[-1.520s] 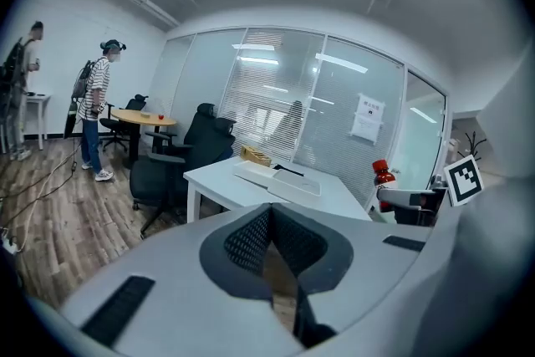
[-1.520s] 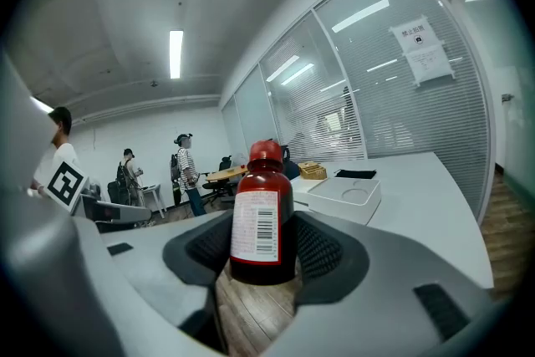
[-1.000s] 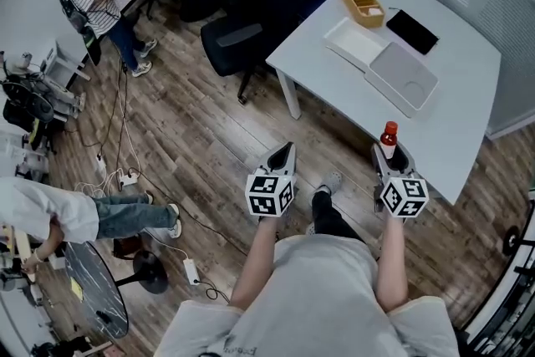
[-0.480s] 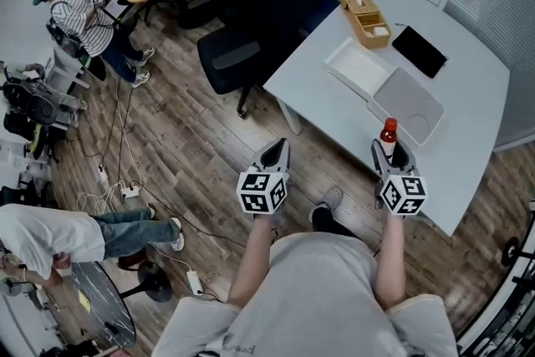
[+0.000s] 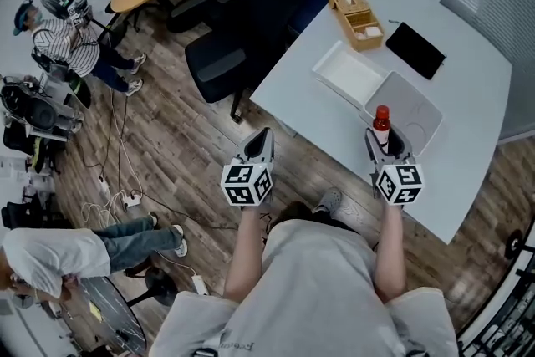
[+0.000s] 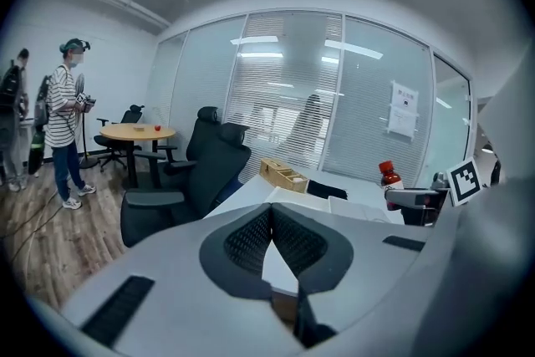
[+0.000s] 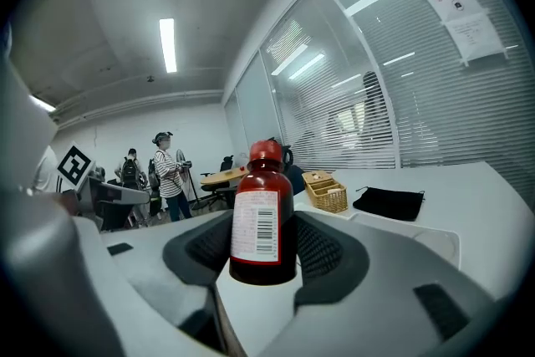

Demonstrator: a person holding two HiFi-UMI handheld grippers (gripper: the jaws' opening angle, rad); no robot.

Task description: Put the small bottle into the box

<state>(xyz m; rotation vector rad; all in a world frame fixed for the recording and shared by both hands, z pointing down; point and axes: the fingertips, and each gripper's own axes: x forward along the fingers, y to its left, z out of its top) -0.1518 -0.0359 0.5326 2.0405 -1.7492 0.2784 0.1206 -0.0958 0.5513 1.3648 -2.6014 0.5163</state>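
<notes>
1. Already you have picked up the small dark-red bottle with the red cap and white label [image 7: 262, 213]. Your right gripper [image 5: 385, 145] has its jaws closed on the bottle's lower body and holds it upright, with the cap standing above the jaw tips.
2. Your left gripper [image 5: 259, 143] carries nothing. Its pads meet at the tip, and it hangs over the wooden plank floor [image 5: 184, 138], just off the near-left edge of the white table [image 5: 468, 88].
3. The bottle is in the air over the near part of the table, just short of the flat grey lid-like panel [image 5: 405, 106]. The shallow white open box [image 5: 344, 73] lies beside that panel toward the left edge and looks empty. A tan wooden compartment box [image 5: 355, 4] sits at the far edge. I take the white one as the target, though either could be meant.
4. Nothing has gone in yet. You still have to carry the bottle over the box, lower it and open the jaws, so the task is roughly half done.
5. Compared with a second ago, you have stepped closer. The right gripper was at the table's near edge and now reaches in over the surface. The grip on the bottle is unchanged, and the left gripper is closed as before.
</notes>
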